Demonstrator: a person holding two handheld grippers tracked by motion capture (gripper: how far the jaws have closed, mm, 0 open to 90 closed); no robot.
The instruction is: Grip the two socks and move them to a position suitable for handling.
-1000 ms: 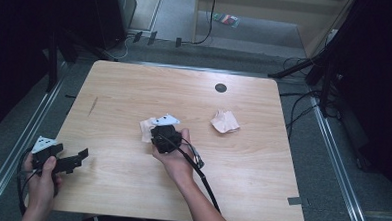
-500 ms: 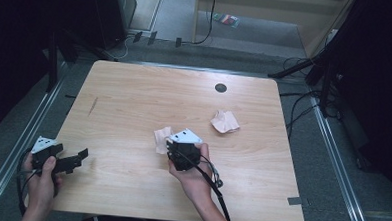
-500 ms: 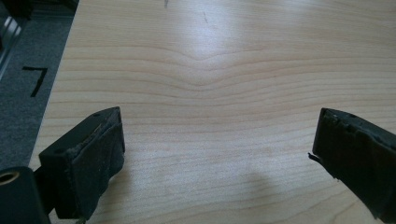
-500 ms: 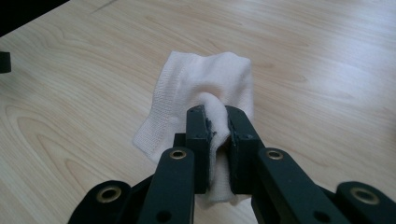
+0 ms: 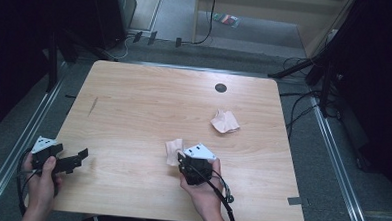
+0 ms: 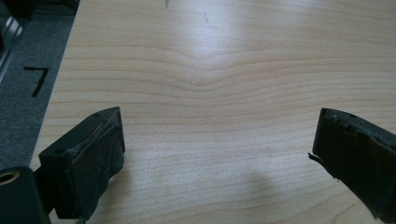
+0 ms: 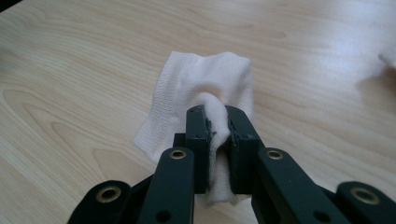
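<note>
Pale wood, the table (image 5: 149, 103) lies bare across most of its top, with wide open room through its far and left parts. Near the front edge the right gripper (image 5: 179, 157) is clamped on a pale pink sock (image 7: 205, 88); a fold of the knit is pinched between the jaws and the rest spreads flat on the wood beyond them. A second crumpled pink sock (image 5: 225, 122) lies well apart, toward the right side, short of a small dark hole (image 5: 220, 87) near the far edge. At the front left corner the left gripper (image 6: 217, 154) hangs over the table's edge, jaws spread wide with bare wood between them.
</note>
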